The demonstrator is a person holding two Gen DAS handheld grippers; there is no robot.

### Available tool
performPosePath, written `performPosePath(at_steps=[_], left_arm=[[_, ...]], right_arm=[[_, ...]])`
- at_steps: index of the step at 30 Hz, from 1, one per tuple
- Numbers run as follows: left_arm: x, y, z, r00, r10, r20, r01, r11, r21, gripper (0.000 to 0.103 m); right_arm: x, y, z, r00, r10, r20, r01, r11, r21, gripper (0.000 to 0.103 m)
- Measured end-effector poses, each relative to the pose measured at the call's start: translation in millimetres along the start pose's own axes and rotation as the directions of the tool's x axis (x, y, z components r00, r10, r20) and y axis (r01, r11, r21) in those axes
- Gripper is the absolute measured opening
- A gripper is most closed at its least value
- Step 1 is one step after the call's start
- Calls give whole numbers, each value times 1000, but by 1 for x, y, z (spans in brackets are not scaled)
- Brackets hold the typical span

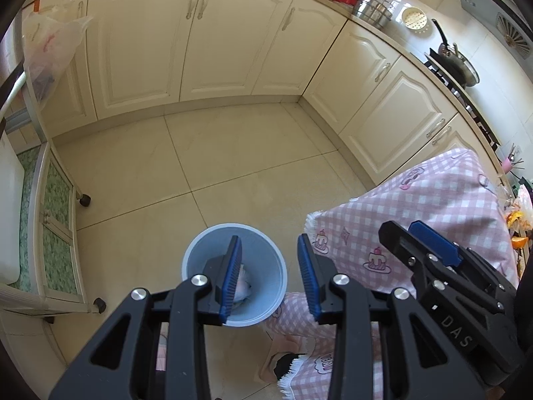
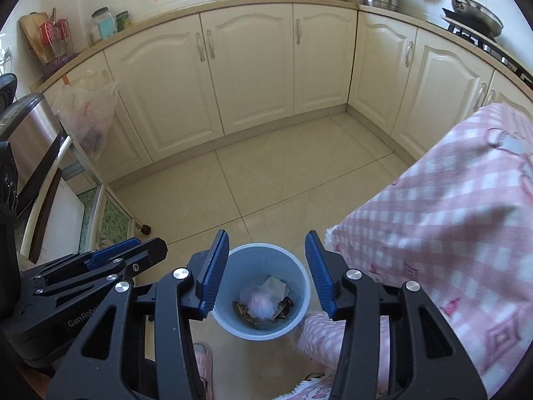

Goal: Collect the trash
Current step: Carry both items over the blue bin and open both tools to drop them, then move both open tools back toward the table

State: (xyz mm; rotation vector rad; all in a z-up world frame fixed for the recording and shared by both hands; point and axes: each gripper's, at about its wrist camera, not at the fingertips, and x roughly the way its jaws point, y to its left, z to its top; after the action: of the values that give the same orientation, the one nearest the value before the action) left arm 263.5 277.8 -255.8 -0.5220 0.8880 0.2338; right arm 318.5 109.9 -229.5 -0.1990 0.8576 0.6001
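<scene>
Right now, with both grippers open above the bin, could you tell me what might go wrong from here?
1. The pink checked tablecloth hangs right beside the blue trash bin; the right gripper could snag its fringe.
2. The left gripper and right gripper sit close together and might collide.
3. Trash already fills the bin's bottom; a knock could tip it out.

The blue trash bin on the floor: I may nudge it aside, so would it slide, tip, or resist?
The blue trash bin looks like thin plastic holding only crumpled wrappers, so it is probably light. On the smooth floor tiles it would likely slide easily. It narrows toward the base, so a push near the rim might tip it.
</scene>
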Motion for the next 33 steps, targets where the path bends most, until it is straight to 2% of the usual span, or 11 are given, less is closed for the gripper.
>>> performPosePath(at_steps=[6,12,18,26,33], left_arm=[[-30,-38,-2,998,-44,40,41,997,67,34],[-73,-103,-11,989,-113,96,95,979,180,34],[-101,-172,-28,976,-190,111,152,946,285,45],[-100,-269,-55,962,-271,41,230,880,415,45],[-74,-340,-70,963,-270,-17,244,836,492,46]], right_arm=[[-51,-21,0,996,-30,82,28,999,29,46],[-121,-53,-6,979,-77,191,63,995,79,46],[-177,-104,-26,955,-160,249,124,980,157,47],[-225,-190,-60,920,-299,253,224,932,287,47],[-239,-258,-85,904,-378,198,285,880,379,49]])
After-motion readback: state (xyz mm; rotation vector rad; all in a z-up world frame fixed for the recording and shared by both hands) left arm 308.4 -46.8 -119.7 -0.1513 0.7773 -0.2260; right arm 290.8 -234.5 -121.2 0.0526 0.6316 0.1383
